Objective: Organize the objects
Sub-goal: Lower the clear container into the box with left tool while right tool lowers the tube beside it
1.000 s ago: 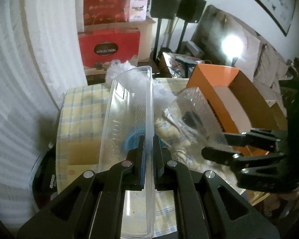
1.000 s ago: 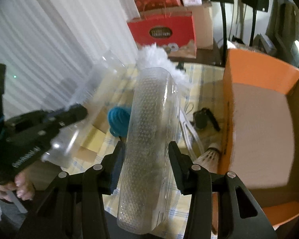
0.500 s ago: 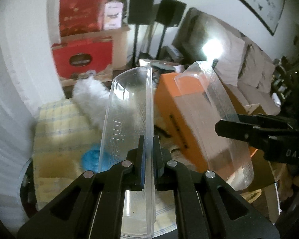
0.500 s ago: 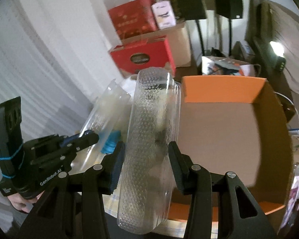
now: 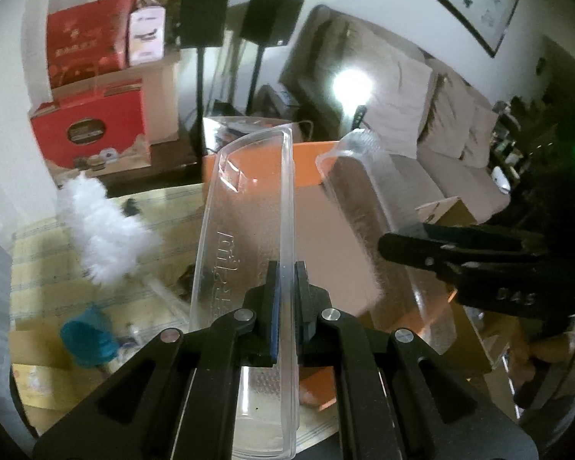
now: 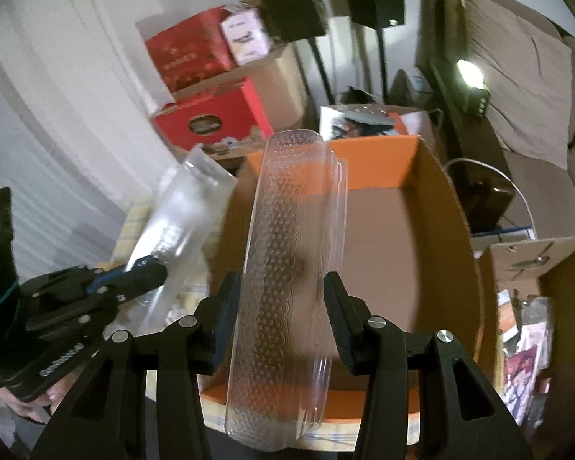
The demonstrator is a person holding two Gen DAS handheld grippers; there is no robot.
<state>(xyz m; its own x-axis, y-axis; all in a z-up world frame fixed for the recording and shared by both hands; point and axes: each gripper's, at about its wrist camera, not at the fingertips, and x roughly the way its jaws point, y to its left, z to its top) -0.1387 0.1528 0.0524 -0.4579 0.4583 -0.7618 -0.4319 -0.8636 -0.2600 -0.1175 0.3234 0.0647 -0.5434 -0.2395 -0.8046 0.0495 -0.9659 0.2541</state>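
both clear pieces have swung across from above the cluttered cloth to above the big open orange cardboard box point(image 6: 383, 253), which now fills the middle of both views where a second ago it sat off to the right. that box stands on the counter point(image 5: 38, 253) under a yellow checked cloth, and its brown floor looks bare, so by my reading nothing has been packed into it yet.

the left tool point(image 5: 285, 299) has its jaws pinched almost together on the side wall of a long smooth clear plastic tray point(image 5: 249, 253), held up in the air with its far end over the box's near orange wall. the right tool point(image 6: 283, 322) has its jaws spread wide, gripping a long dimpled clear plastic cover point(image 6: 287, 268) across its width, hanging lengthwise over the middle of the box.

still lying out on the cloth, left of the box, are a fluffy white feather duster point(image 5: 103, 230), a small teal object point(image 5: 88, 341) i cannot identify, and some small dark and pale bits beside them.

as a judgement, the tidying is at an early stage: the two plastic pieces look ready to be lowered in, or fitted together first, and the loose things on the cloth remain to be gathered.
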